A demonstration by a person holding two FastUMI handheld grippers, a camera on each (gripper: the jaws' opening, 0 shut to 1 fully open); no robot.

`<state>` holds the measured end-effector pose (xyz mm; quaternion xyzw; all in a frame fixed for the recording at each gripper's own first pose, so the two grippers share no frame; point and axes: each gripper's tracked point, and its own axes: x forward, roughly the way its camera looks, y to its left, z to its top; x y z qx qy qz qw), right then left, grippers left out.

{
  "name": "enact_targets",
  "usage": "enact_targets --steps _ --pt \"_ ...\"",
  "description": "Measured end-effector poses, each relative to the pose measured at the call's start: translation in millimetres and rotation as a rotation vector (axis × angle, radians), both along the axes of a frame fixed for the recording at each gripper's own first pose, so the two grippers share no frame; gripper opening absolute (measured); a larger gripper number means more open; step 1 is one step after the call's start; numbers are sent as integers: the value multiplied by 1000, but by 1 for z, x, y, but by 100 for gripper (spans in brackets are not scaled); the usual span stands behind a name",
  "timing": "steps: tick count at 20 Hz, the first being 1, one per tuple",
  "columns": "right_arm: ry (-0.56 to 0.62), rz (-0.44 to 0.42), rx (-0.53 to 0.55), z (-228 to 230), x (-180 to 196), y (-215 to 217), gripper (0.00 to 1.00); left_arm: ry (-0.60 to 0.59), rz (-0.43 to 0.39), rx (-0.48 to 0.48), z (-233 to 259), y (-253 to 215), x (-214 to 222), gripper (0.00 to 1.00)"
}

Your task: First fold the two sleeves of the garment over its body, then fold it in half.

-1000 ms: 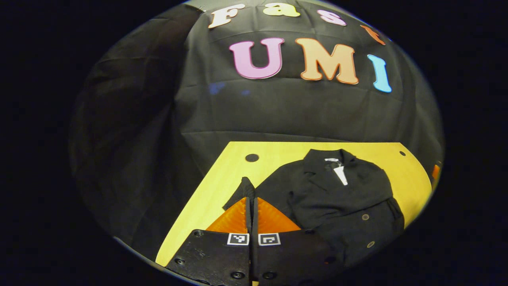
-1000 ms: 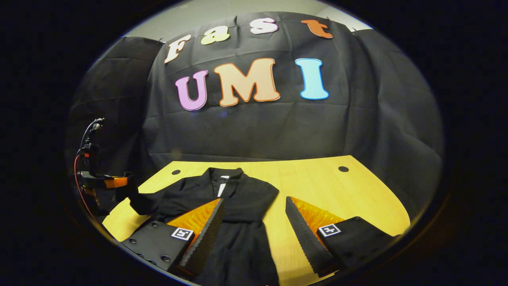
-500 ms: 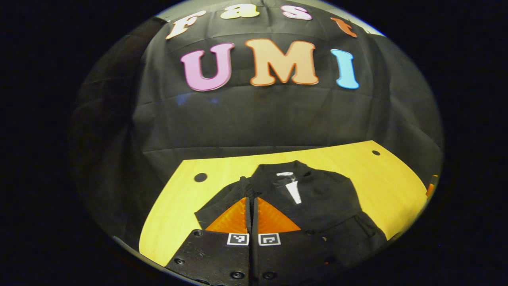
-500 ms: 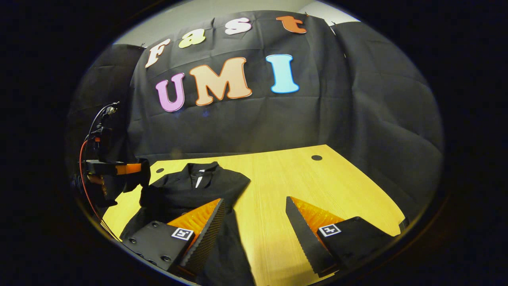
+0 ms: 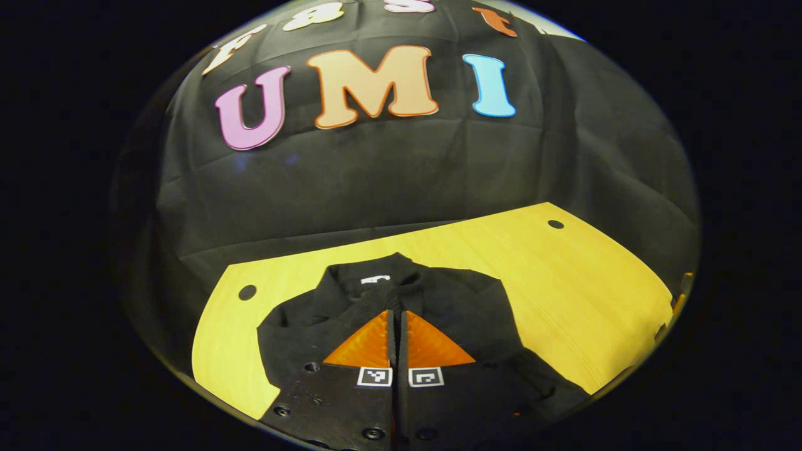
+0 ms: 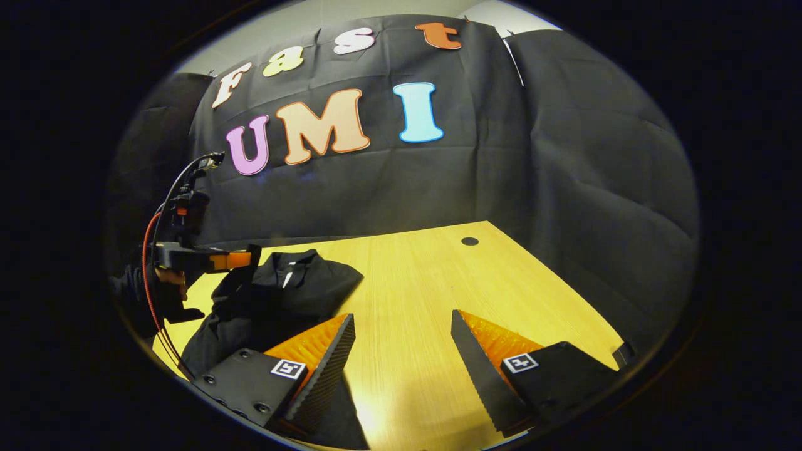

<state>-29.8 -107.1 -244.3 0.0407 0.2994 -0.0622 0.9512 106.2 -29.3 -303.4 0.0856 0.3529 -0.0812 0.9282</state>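
A black jacket (image 5: 476, 307) lies collar-away on the yellow table (image 5: 583, 275). My left gripper (image 5: 396, 313) is shut on one sleeve and hovers over the jacket's chest, just short of the collar. In the right gripper view that same left gripper (image 6: 250, 257) shows at the left, held by a hand (image 6: 169, 285), with the sleeve (image 6: 229, 294) hanging from its tip down to the jacket (image 6: 307, 285). My right gripper (image 6: 401, 319) stands open above bare table (image 6: 426, 282) to the right of the jacket, with nothing between its fingers.
The table has round cable holes at its far corners (image 5: 247, 292) (image 5: 555, 223) (image 6: 469, 241). Black cloth walls close the booth behind and beside the table. A red cable (image 6: 147, 250) loops off the left gripper.
The left gripper has carried the sleeve sideways from the jacket's outer edge to over its chest. The right gripper has swung away to the right, off the jacket, still open.
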Motion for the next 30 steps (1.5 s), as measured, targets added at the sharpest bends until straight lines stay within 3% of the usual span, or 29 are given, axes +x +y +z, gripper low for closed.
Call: enact_targets --steps 6,7,8,10,11,18,24,25,28,30 --pt "26 -40 2 -5 -9 -23 94 71 -7 75 -33 -27 11 0" --pt "28 -38 6 -5 -9 -24 94 80 2 44 -35 -34 11 0" --pt "27 -31 9 -4 -10 -23 94 82 16 -1 -36 -42 6 10" --pt "25 4 14 -5 -8 -19 98 59 47 -17 -22 -36 -2 100" --pt "28 29 21 -6 -6 -15 98 46 63 -11 -14 -28 -6 93" --pt "61 218 53 -24 -5 32 98 11 176 52 32 54 -85 95" --pt "123 252 76 -46 -29 82 98 42 226 108 38 125 -176 95" --pt "133 259 69 -50 -35 89 94 55 239 110 36 135 -192 95" --pt "178 266 33 -65 -58 98 98 115 279 106 22 160 -242 95" --pt "204 264 28 -74 -75 104 94 158 301 104 12 172 -273 95"
